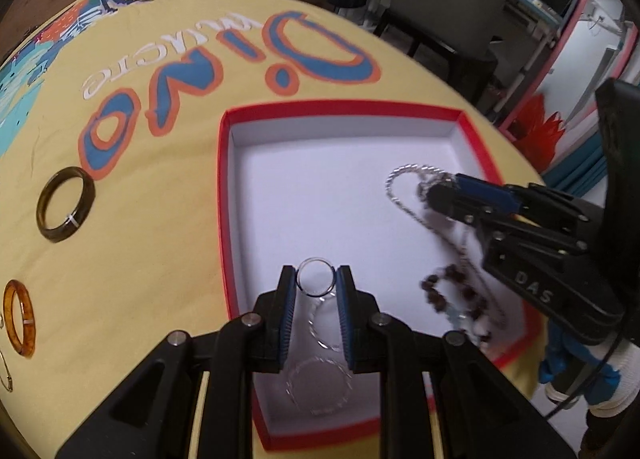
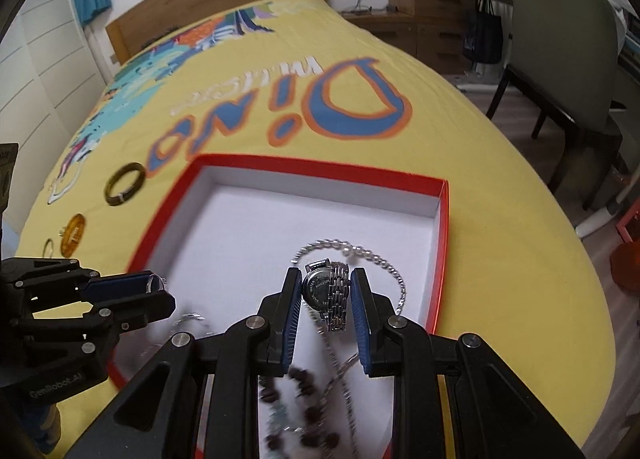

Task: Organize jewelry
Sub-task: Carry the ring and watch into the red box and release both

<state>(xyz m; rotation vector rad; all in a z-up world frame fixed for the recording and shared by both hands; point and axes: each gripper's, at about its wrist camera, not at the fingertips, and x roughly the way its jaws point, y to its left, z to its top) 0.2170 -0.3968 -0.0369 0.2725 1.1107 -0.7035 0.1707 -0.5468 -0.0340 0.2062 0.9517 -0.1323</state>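
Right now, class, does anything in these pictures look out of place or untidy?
Yes. Two bangles, one dark and one amber, lie on the yellow bedspread outside the red box, while chains and beads inside it lie jumbled together.

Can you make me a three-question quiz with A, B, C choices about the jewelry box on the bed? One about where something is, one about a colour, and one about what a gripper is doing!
1. Where is the dark olive bangle?
A. In the box
B. On the yellow bedspread, outside the box
C. On the chair

2. What colour is the rim of the shallow white-lined cardboard box?
A. Red
B. Green
C. Black

3. What does the right gripper hold?
A. Nothing
B. An amber bangle
C. A silver metal wristwatch

Answers:
1 B, it lies on the cloth to the left of the box.
2 A, a red edge runs all round it.
3 C, the watch sits clamped between the blue pads.
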